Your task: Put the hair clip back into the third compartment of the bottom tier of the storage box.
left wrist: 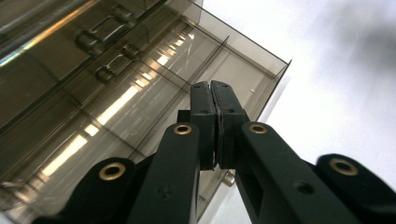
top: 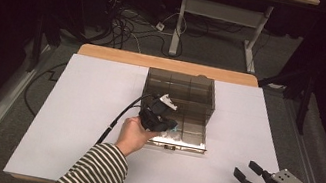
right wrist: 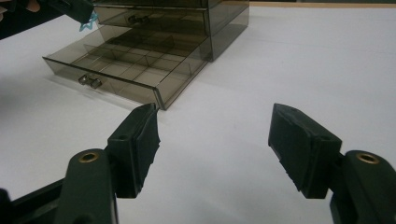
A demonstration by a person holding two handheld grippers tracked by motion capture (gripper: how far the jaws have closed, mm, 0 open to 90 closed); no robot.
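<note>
- Table [top: 96, 110]: white top, wood edge at far side; no writing readable anywhere on it or on the things on it.
- Drawer cabinet [top: 182, 87]: smoky see-thru plastic, sits mid-table toward far edge. No brand or label legible.
- Bottom drawer [right wrist: 126, 65]: pulled out of cabinet front toward the person, split by thin dividers into small compartments; the compartments in clear sight look bare. Small handle at its front wall. Upper drawer above it is pushed in.
- Right gripper [right wrist: 215, 140]: near table's front right corner, well apart from cabinet; jaws spread wide, nothing btwn them, hanging over bare white top.
- Left gripper [top: 165, 122]: over the pulled-out drawer's left part, just in front of cabinet; jaws clenched tight, pads meeting in the left gripper view.
- Small teal star-like thing [right wrist: 88, 22]: at left gripper's tip, above the drawer's far left; whether it's pinched btwn the pads can't tell.
</note>
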